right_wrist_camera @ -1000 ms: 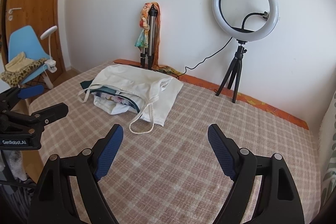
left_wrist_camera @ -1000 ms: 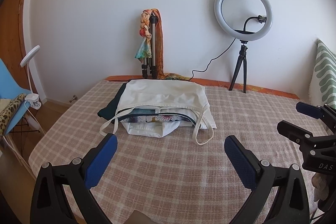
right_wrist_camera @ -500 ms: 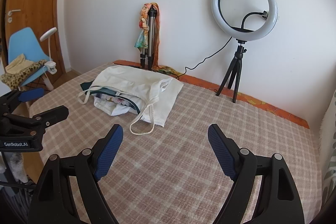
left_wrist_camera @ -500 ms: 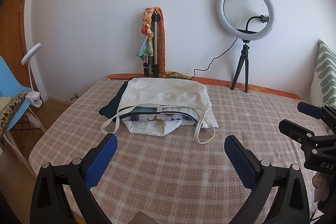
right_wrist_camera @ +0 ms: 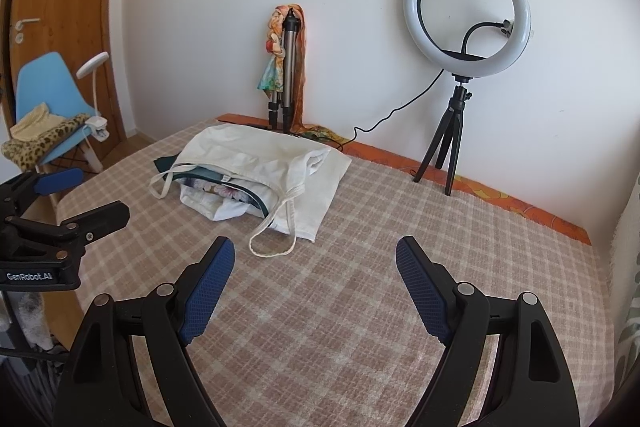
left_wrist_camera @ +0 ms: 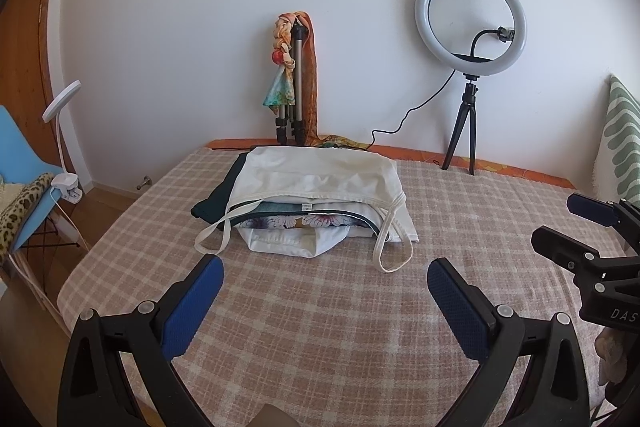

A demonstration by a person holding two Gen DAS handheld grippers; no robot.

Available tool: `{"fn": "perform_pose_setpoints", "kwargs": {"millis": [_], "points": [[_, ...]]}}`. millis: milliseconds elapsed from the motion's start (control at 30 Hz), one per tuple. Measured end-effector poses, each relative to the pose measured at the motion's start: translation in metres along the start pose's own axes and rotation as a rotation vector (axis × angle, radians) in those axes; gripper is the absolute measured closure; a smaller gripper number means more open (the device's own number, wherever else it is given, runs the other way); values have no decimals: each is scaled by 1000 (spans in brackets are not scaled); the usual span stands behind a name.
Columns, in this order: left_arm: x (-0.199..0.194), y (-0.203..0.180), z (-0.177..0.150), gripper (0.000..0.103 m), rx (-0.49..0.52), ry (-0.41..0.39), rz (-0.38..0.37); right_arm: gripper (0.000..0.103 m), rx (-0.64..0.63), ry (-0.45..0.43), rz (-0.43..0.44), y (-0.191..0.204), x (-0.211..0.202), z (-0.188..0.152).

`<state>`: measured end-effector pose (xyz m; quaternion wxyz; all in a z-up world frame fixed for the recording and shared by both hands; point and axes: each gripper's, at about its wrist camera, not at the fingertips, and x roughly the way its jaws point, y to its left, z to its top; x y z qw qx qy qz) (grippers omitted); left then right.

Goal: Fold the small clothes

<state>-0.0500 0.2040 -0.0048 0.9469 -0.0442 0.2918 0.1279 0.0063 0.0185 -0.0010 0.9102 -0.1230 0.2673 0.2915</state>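
**Two open grippers over a checked bed**

Left view: the left gripper (left_wrist_camera: 322, 277) is wide open and holds nothing. The right gripper (left_wrist_camera: 588, 227) reads "DAS". The white bag (left_wrist_camera: 316, 175) of clothes (left_wrist_camera: 304, 221) lies ahead on the checked blanket (left_wrist_camera: 320, 327).

Right view: the right gripper (right_wrist_camera: 314, 259) is wide open, holding nothing. The left gripper (right_wrist_camera: 70, 195) reads "GenRobot.AI". A ring light (right_wrist_camera: 466, 11) stands by the wall.

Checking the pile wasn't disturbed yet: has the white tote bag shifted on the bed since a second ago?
No. The white tote bag lies in the same spot below the folded tripod, straps unchanged.
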Motion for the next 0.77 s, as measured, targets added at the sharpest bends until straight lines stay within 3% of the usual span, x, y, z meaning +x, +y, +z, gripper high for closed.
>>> {"fn": "perform_pose_setpoints", "kwargs": {"millis": [767], "points": [[-5,2,-3,0,-3,-12,54,20,4,8,5,5,5,-4]]}}
